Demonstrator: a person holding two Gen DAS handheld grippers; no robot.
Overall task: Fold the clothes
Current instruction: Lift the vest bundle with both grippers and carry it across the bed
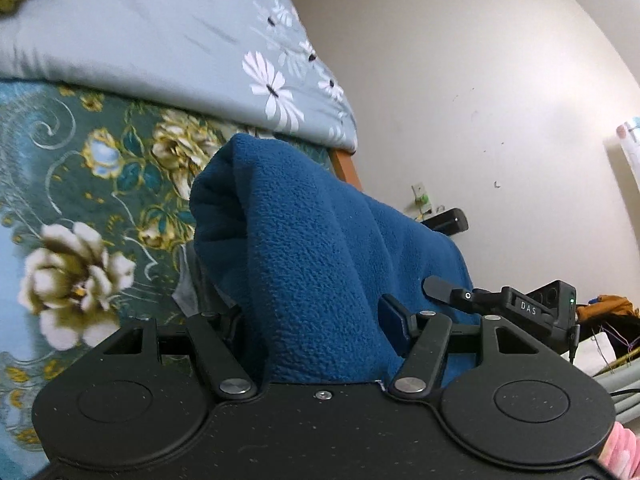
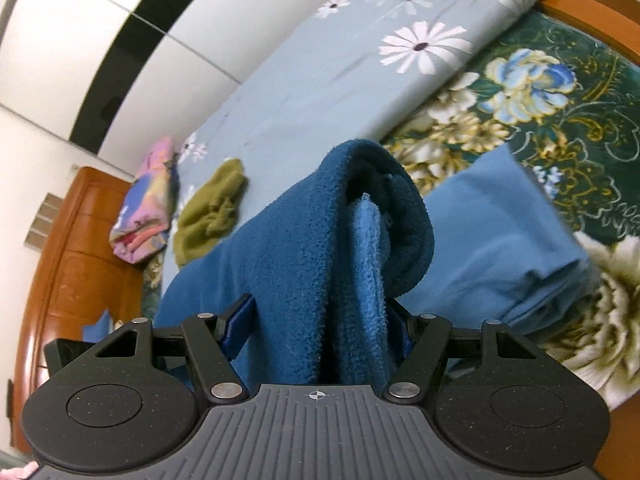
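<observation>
Each camera sits just behind its own gripper's two fingers, looking forward and somewhat down, very near a bunched dark-blue fleece garment. Both views share the garment, the teal floral blanket and the pale-blue daisy-print sheet.

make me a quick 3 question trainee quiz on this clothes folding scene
1. True or false: both grippers are shut on the same blue fleece garment.
2. Which thing lies on the light blue daisy sheet? A) olive green cloth B) red mug C) black shoe
3. Fill in: the blanket under the fleece has a ____ pattern.

Key
1. True: the left gripper and right gripper each clamp a bunch of it.
2. A, the olive green cloth.
3. Floral: the floral blanket is teal with big flowers.
</observation>
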